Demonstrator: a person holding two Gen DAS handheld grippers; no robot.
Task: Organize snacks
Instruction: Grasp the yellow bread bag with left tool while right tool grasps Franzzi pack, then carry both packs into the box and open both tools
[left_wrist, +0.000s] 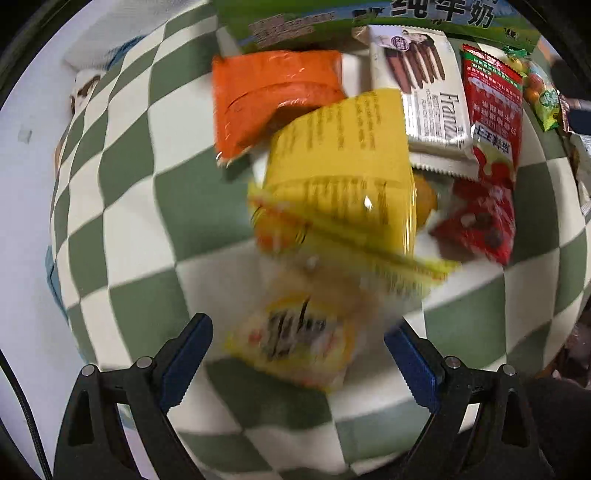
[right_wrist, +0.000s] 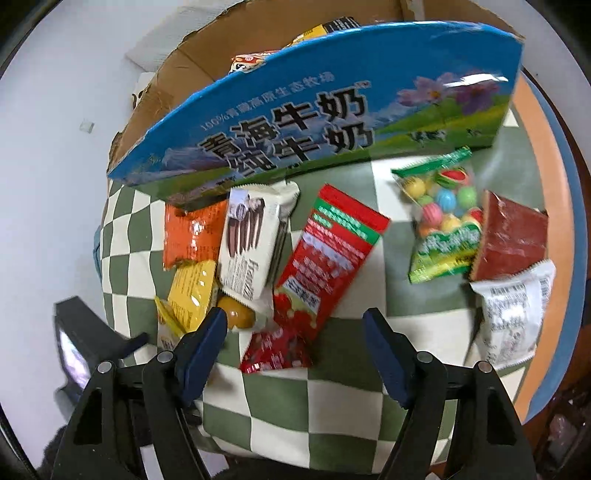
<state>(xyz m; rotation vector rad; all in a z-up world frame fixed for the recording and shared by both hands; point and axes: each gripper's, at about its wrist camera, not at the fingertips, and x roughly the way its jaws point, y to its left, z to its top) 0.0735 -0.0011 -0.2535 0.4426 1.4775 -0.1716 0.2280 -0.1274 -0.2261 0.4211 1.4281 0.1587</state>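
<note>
While the left gripper (left_wrist: 297, 354) points steeply down at the checkered green-and-white tablecloth (left_wrist: 140, 206), its blue-padded jaws stand apart on either side of a blurred pale-yellow snack packet (left_wrist: 295, 339); whether the pads touch it cannot be told. Just beyond that packet lies a yellow printed packet (left_wrist: 343, 177), overlapping an orange packet (left_wrist: 266, 96) toward the far edge of the cloth. To the right of these sit a white Franzzi wafer packet (left_wrist: 428, 107), a long red packet (left_wrist: 495, 110) and a smaller red packet (left_wrist: 480, 221), with an orange jelly cup (left_wrist: 424, 199) peeping out between them. A milk carton box (left_wrist: 369, 18) stands along the far edge. From the right wrist view, the right gripper (right_wrist: 295, 332) also tilts downward over the near part of the cloth, its jaws apart with nothing clamped; the small red packet (right_wrist: 275, 350) lies between its fingertips and the long red packet (right_wrist: 325, 254) reaches up from there. The open milk carton box (right_wrist: 314, 122) stands at the far edge with snacks inside. Toward the right edge lie a bag of coloured gumballs (right_wrist: 443, 218), a dark red packet (right_wrist: 513, 236) and a white packet (right_wrist: 513, 314). The left gripper's black body (right_wrist: 85, 339) shows at the left.
</note>
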